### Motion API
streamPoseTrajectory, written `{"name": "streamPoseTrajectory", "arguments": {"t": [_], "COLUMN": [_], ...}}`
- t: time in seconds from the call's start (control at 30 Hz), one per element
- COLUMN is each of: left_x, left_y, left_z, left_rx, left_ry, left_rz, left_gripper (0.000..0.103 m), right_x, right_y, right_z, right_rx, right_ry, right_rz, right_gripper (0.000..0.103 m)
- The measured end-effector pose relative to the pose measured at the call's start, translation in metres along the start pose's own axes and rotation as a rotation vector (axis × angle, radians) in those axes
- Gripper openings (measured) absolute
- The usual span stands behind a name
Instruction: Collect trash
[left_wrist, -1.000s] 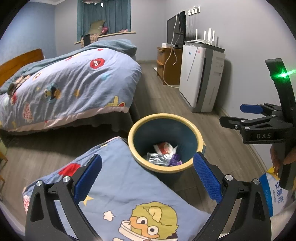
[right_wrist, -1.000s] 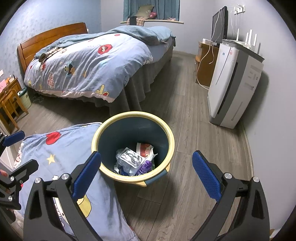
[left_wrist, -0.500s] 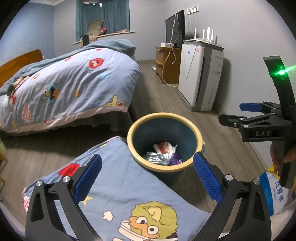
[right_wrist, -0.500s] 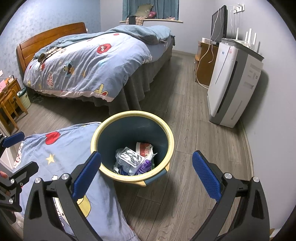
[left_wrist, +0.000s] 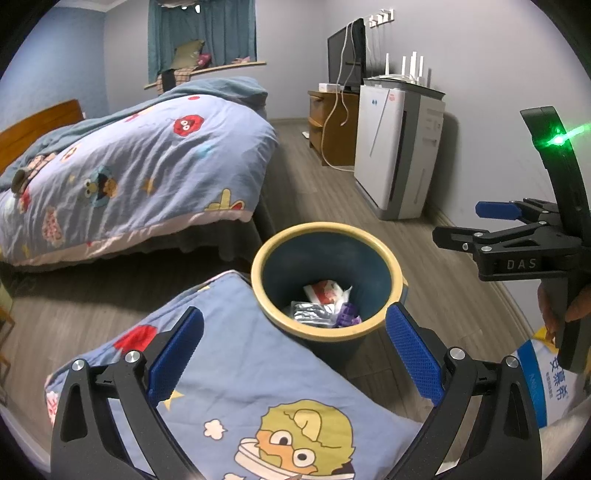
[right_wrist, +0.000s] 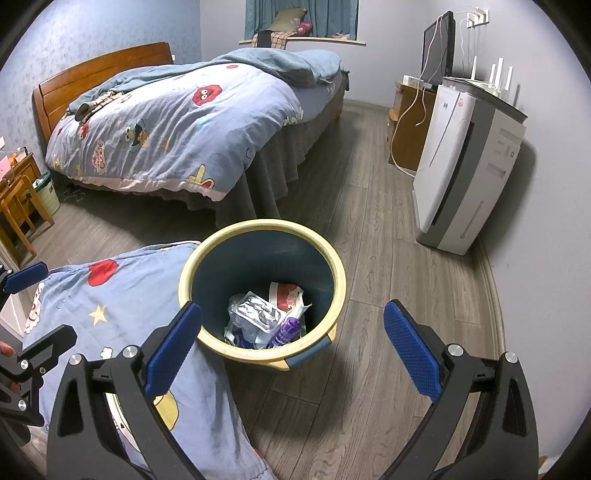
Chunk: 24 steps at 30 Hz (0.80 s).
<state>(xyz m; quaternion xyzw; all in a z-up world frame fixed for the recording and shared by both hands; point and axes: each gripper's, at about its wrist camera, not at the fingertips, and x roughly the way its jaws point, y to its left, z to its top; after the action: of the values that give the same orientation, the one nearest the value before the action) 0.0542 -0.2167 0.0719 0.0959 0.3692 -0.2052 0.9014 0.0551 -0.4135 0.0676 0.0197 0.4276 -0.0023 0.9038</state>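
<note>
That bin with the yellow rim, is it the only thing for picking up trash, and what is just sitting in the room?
For the job:
- trash bin, holding wrappers and a purple piece
- left gripper, open
- right gripper, open

Just lying about:
- bed
- cartoon quilt beside the bin
- air purifier
- TV
- blue-and-white pack
</note>
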Motion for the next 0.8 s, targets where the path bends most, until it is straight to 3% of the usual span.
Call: {"name": "streamPoseTrajectory", "arguments": {"t": [0.8], "left_x": [0.0031], "left_y": [-0.0035], "left_z": [-0.0062], "left_rx": [0.005], "left_ry": [0.007], "left_rz": [-0.007], "left_gripper": [0.098], "right_x": [-0.0017], "right_y": [-0.0016], "right_z": [0.0019], "right_rx": [-0.005], "right_ry": [0.007], "right_rz": [-0.002], "right_gripper": [0.097]}}
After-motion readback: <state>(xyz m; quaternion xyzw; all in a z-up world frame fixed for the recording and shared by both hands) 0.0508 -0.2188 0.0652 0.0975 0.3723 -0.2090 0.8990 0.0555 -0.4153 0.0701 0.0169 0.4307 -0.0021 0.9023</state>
